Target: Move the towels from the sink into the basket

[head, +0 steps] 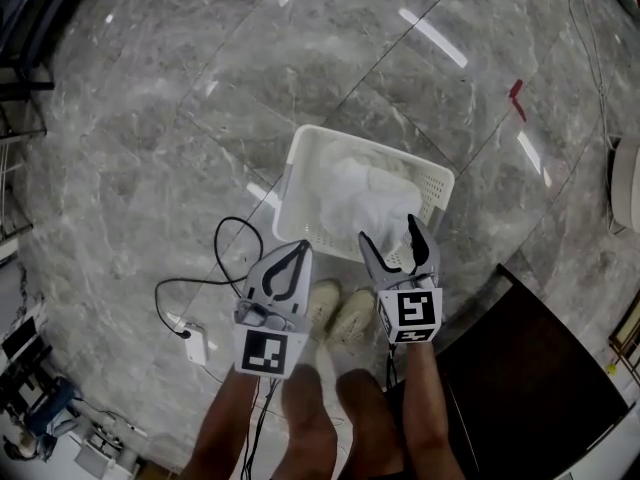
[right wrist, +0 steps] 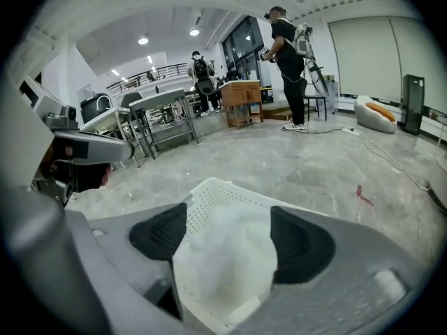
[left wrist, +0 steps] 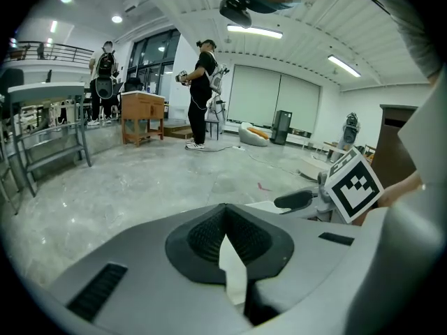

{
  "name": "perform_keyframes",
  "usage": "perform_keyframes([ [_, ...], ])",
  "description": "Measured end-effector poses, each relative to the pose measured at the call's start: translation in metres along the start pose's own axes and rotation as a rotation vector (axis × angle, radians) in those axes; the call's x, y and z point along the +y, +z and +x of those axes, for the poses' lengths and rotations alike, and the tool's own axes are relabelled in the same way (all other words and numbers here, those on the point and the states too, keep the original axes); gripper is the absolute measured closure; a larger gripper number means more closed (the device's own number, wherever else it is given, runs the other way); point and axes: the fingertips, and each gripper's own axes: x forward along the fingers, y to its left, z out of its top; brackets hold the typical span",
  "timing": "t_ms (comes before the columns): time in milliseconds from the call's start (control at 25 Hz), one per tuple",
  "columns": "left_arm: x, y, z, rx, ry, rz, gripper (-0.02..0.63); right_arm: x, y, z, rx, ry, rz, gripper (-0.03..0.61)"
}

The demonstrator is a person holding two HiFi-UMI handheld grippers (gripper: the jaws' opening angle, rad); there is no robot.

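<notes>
A white perforated basket (head: 300,183) stands on the marble floor in front of the person's feet, with white towels (head: 365,198) heaped inside it. My right gripper (head: 392,230) hangs over the basket's near edge, open, with nothing between its fingers. In the right gripper view the towels (right wrist: 227,257) lie below the spread pads, inside the basket (right wrist: 209,188). My left gripper (head: 300,250) is held to the left of the basket, off its near corner, shut and empty; the left gripper view shows its tips (left wrist: 225,211) meeting. No sink is in view.
A black cable and a white power adapter (head: 195,346) lie on the floor at the left. The person's shoes (head: 340,308) stand just before the basket. A dark piece of furniture (head: 530,368) fills the lower right. Other people (right wrist: 290,54) stand far off.
</notes>
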Motion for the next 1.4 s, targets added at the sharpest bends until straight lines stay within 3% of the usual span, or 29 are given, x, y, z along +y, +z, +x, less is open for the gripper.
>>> perform_keyframes([
  [320, -0.009, 0.016, -0.005, -0.003, -0.018, 0.014, 0.604, 0.0, 0.018, -0.013, -0.008, -0.007, 0.0, 0.195],
  [520, -0.021, 0.048, -0.023, -0.021, -0.034, 0.039, 0.604, 0.013, 0.055, -0.036, -0.044, 0.017, -0.026, 0.196],
  [840, -0.05, 0.154, -0.065, -0.126, -0.063, 0.103, 0.604, 0.019, 0.152, -0.11, -0.133, -0.001, -0.035, 0.266],
  [1240, -0.12, 0.296, -0.152, -0.222, -0.128, 0.172, 0.604, 0.021, 0.275, -0.257, -0.239, -0.075, -0.013, 0.34],
  [1400, -0.142, 0.342, -0.185, -0.281, -0.164, 0.285, 0.604, 0.02, 0.319, -0.312, -0.299, -0.129, 0.002, 0.38],
])
